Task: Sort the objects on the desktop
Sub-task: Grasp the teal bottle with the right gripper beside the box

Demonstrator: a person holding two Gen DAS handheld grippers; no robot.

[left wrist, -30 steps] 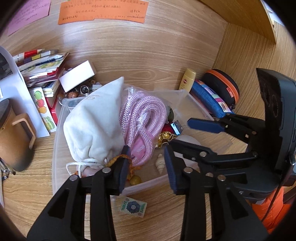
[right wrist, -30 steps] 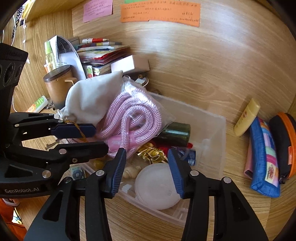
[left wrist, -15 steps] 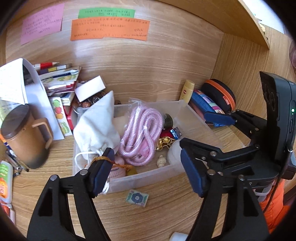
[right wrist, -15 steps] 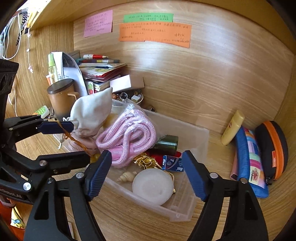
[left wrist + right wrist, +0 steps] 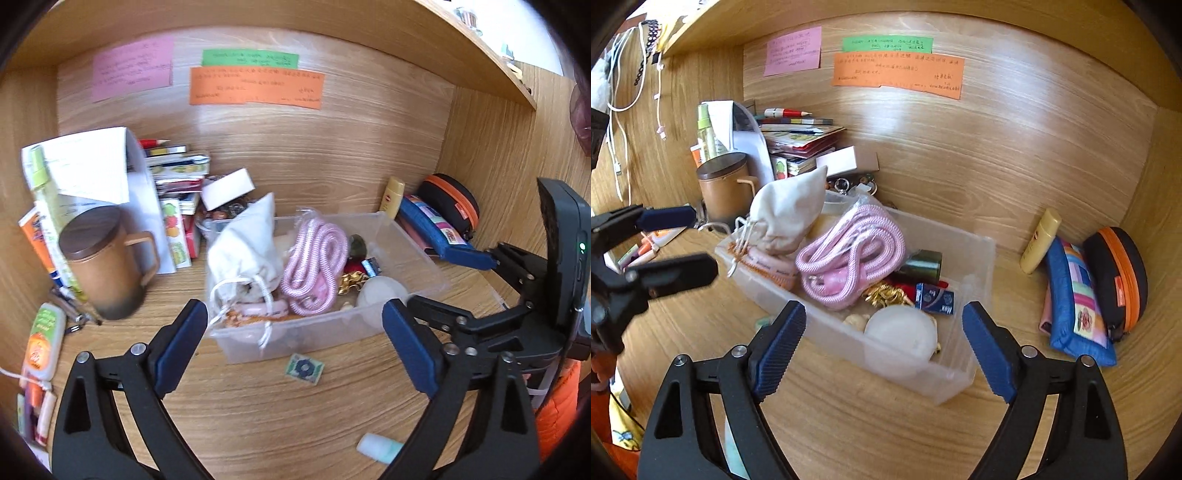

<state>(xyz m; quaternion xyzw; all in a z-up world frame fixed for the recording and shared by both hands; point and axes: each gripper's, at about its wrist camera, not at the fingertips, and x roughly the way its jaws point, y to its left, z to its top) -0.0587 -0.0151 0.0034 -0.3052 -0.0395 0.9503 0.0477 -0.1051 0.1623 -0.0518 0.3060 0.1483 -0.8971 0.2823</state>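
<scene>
The left gripper (image 5: 291, 339) hangs over the near edge of the clear plastic bin (image 5: 413, 236) with its jaws spread wide and nothing between them; they have just been opening. The right gripper (image 5: 884, 345) is likewise spread wide and empty, its jaws also just opened, and the bin's near right corner shows through the gap.

Sorting looks well advanced: the bin (image 5: 975, 251) sits mid-desk, already crowded. In the left wrist view, a white drawstring pouch (image 5: 243, 254) fills its 9 o'clock end, cords trailing over the near wall. Beside it, toward the centre, lies a coiled pink rope (image 5: 314, 266) in a clear wrapper. From the right wrist view, a dark green cylinder (image 5: 921, 264) lies behind the rope at about 2 o'clock. A small blue box (image 5: 934, 297) and a gold trinket (image 5: 886, 293) sit nearer the middle, and a round frosted lid or disc (image 5: 901, 332) rests at 5 o'clock against the near wall.

Still loose on the desk, judging by what lies outside: a small green patterned card (image 5: 304, 369) just in front of the bin at 6 o'clock, and a pale teal-and-white tube (image 5: 378, 446) nearer the camera. At 9 o'clock stand a brown lidded mug (image 5: 103, 262), a stack of books (image 5: 177, 173) and a small green-and-orange bottle (image 5: 42, 339). At 3 o'clock are a yellow tube (image 5: 1039, 240), a blue pencil case (image 5: 1075, 299) and a black case with an orange zip (image 5: 1119, 273). Whether these belong in the bin I cannot tell.
</scene>
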